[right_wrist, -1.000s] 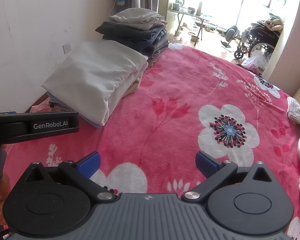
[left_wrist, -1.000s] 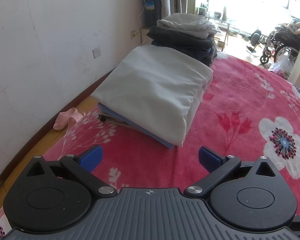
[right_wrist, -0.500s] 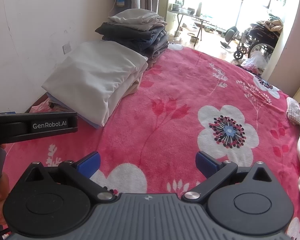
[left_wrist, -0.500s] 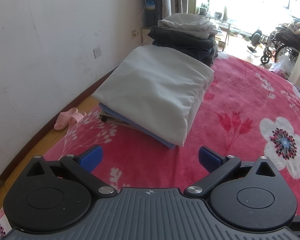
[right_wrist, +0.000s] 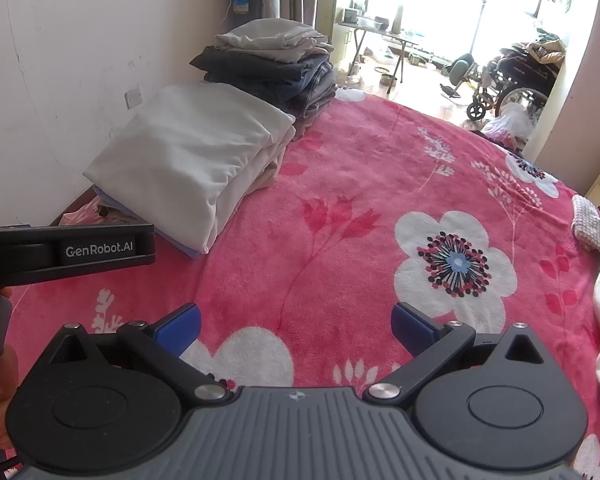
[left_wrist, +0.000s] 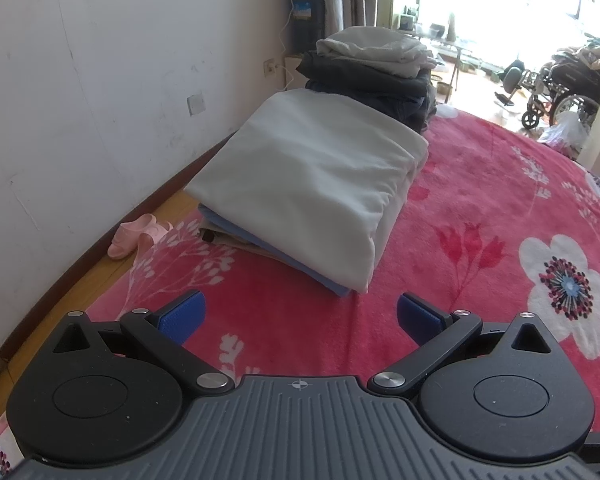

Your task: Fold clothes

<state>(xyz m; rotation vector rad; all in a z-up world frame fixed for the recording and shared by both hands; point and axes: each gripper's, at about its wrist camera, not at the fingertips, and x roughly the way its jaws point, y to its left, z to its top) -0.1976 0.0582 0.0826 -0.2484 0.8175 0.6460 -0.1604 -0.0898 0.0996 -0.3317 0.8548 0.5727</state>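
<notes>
Nearest, the left gripper (left_wrist: pixel 300 316) and right gripper (right_wrist: pixel 296 326) hover over the pink floral blanket (right_wrist: pixel 339 208) on the bed, each with jaws spread wide and empty. Beyond them, at the bed's wall-side edge, lies a folded white garment (left_wrist: pixel 311 184) atop a blue one (left_wrist: pixel 284 256). Behind it sits a stack of dark and grey folded clothes (right_wrist: pixel 268 64). A wheelchair (right_wrist: pixel 511 80) stands farthest off.

Two folded stacks sit on the bed by the wall: a flat pale grey pile (left_wrist: pixel 311 196) up front, and a taller dark pile (left_wrist: pixel 371 76) touching it behind.
</notes>
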